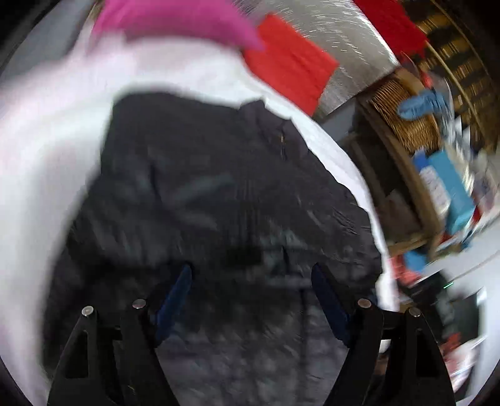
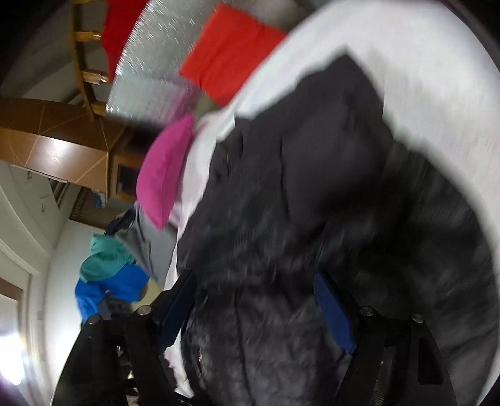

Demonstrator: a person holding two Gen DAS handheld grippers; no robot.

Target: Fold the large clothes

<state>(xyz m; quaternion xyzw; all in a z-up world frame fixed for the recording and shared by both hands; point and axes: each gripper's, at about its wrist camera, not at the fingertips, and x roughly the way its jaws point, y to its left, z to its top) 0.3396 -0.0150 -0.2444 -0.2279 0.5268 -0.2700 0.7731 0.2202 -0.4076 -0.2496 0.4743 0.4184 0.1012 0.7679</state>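
Directly ahead of both grippers, the dark jacket (image 1: 218,193) lies on the white bedsheet (image 1: 47,156), running lengthways away toward the pink pillow (image 1: 175,18). Left gripper (image 1: 251,276) and right gripper (image 2: 254,281) hover over its near end, jaws wide, holding nothing.

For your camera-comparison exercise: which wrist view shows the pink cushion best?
The right wrist view: the pink cushion shows nearly whole, beside the dark garment. The left wrist view catches only its lower edge, cut off at the top of the frame.
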